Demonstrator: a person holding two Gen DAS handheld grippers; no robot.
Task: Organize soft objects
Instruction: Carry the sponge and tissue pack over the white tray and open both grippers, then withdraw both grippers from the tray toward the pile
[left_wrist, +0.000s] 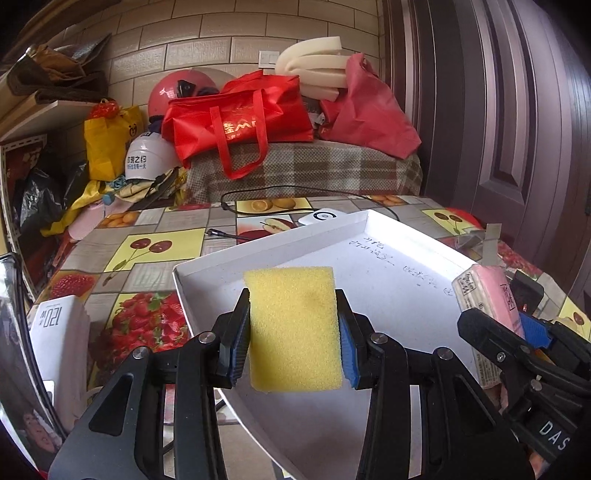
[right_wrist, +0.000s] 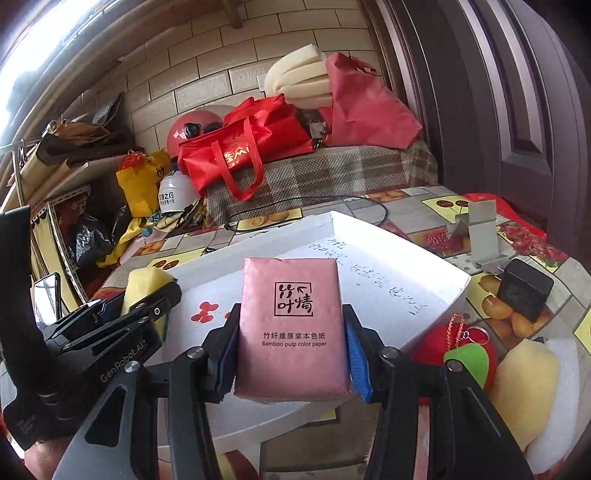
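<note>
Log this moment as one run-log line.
left gripper: shut on yellow sponge | right gripper: shut on pink tissue pack | both above white tray | tray empty

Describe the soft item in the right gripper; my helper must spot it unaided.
Find the white tray on the fruit-print tablecloth. Above its near side, the right gripper clamps a pink tissue pack. Unlike the yellow sponge beside it in the left gripper, it carries black lettering reading "Bamboo pulp color paper".
</note>
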